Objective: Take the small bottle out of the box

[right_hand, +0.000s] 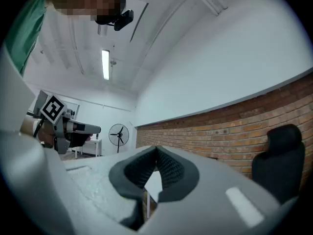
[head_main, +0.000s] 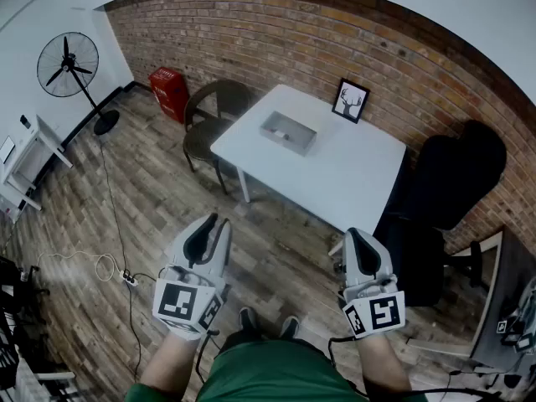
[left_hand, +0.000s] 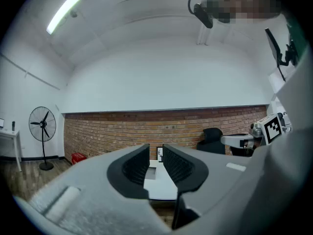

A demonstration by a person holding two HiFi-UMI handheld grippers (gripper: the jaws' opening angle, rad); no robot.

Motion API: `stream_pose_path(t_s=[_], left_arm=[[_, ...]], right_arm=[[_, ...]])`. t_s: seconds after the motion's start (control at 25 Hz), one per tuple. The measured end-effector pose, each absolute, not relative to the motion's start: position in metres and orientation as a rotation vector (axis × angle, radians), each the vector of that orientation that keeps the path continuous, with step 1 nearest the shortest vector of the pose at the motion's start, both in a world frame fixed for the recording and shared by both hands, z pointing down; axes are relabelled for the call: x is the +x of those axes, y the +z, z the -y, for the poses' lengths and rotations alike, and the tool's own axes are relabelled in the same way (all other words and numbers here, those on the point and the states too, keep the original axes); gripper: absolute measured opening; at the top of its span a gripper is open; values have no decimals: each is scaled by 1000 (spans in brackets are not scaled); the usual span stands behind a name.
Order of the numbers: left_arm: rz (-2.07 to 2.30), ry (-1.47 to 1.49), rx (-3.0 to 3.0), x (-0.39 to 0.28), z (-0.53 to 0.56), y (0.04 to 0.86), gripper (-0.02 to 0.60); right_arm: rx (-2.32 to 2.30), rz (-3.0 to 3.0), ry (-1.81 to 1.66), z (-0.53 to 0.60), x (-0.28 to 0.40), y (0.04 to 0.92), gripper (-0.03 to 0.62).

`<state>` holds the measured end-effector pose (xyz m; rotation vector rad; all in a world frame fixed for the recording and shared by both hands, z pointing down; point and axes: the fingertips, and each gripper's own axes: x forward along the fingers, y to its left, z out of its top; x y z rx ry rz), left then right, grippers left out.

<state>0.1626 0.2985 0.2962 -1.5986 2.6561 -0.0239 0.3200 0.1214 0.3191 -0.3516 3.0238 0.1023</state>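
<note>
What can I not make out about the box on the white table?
Small bottle: not seen; in the head view the box is too small to show its inside.
Right gripper view: the right gripper hides the box.
Left gripper view: the left gripper leaves only a sliver of box.

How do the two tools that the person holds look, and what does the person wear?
The left tool and the right tool are alike: a light grey rounded shell, two black jaws with ribbed pads, and a cube with black-and-white square markers at the rear. The person wears green clothing and dark shoes.
</note>
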Motion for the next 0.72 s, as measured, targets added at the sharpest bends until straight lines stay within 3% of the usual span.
stream_pose_path(t_s=[0.32,0.72], left_arm=[[-2694,-36,-1585,195,-294,303,91],[-2784,60,-1574,157,-295,322,91]], right_arm=[[-292,-3051,49,-111,344,326,5],[-268,-3082,0,-103,315,338,4]])
